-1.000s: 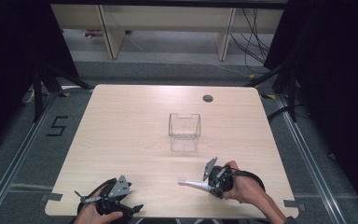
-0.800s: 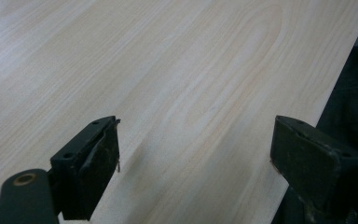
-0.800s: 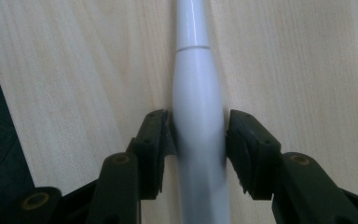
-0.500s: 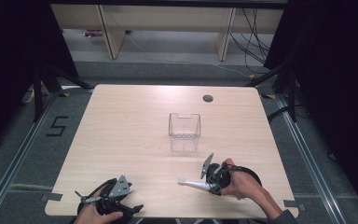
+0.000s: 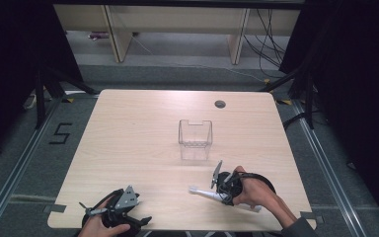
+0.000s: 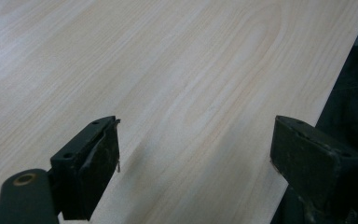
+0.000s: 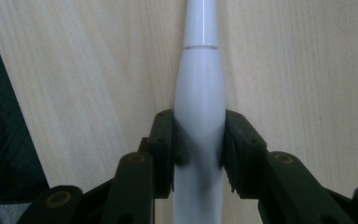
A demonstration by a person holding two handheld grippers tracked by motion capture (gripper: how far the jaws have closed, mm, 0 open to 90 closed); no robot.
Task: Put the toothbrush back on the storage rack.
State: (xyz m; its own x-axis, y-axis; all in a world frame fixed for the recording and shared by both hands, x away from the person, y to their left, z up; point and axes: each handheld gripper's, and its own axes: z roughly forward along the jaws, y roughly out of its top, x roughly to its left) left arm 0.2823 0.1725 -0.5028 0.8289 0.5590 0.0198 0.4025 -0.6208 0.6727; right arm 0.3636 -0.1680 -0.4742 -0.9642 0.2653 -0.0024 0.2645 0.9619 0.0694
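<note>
I have the right gripper [image 5: 220, 190] closed on a white electric toothbrush [image 7: 199, 116], its fingers [image 7: 165, 140] pressing on both sides of the thick part of the handle while the slimmer neck runs on ahead of them. In the high view the toothbrush [image 5: 205, 193] sits low over the tabletop [image 5: 143, 128] near its near edge, right of the middle, lying almost flat with its head pointing toward the left edge. The clear plastic holder [image 5: 195, 139] stands upright near the middle of the tabletop, apart from the brush and beyond it. My guess is that the brush belongs in that holder, so to do this well I would keep the clamp firm, since the handle is smooth and tapered and could slide through the fingers, then raise it clear of the wood before tipping it upright, and bring it over the holder's open top rather than against its thin wall, which looks light enough to tip. My left gripper [image 5: 116, 212] rests at the near left corner, fingers [image 6: 91, 163] spread wide with nothing between them; I would keep it ready to steady the holder.
</note>
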